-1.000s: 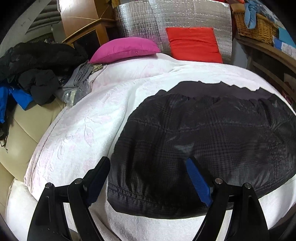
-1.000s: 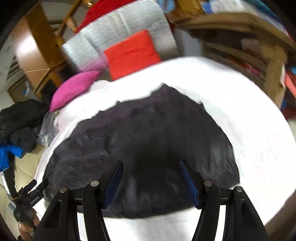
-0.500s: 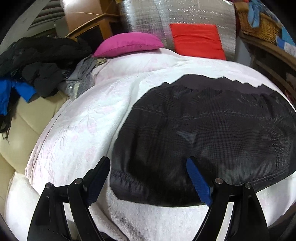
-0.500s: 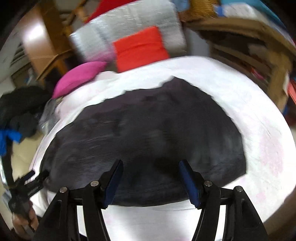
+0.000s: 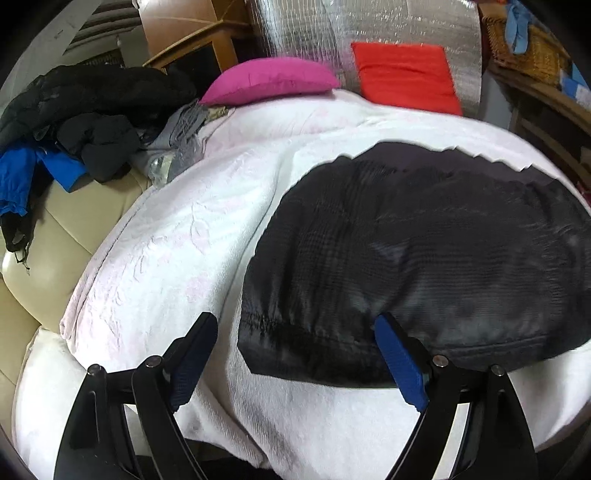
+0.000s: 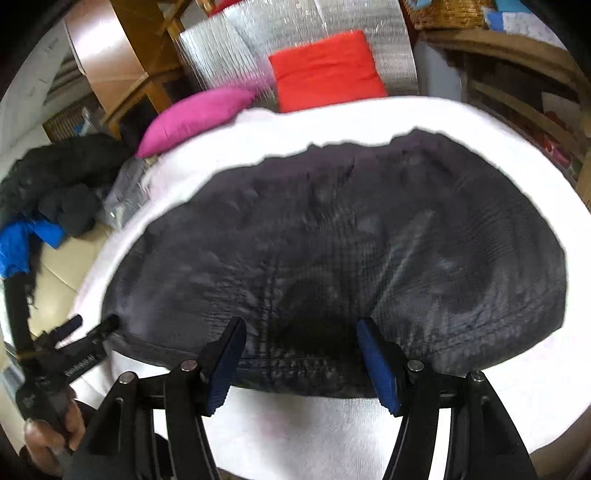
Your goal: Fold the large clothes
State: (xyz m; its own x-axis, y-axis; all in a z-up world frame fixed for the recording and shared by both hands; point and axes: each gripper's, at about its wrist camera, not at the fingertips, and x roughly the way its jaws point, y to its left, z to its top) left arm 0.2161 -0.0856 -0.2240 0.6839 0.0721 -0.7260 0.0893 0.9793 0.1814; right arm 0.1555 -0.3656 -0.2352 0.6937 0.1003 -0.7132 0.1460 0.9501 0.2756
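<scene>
A large dark checked garment [image 5: 424, 254] lies flat and folded on a white bedcover [image 5: 177, 254]. It also fills the right wrist view [image 6: 332, 251]. My left gripper [image 5: 295, 354] is open and empty, just above the garment's near left corner. My right gripper [image 6: 299, 358] is open and empty, over the garment's near hem. The left gripper also shows at the left of the right wrist view [image 6: 92, 328], beside the garment's left corner.
A pink pillow [image 5: 269, 81] and a red cushion [image 5: 402, 74] lie at the far end, before a silver foil panel [image 5: 369, 26]. A pile of black and blue clothes [image 5: 77, 125] sits on the cream sofa [image 5: 55, 229] at the left. Wooden shelves [image 6: 517, 88] stand at the right.
Both grippers have drawn back toward the near edge and stayed open. The garment lies as before.
</scene>
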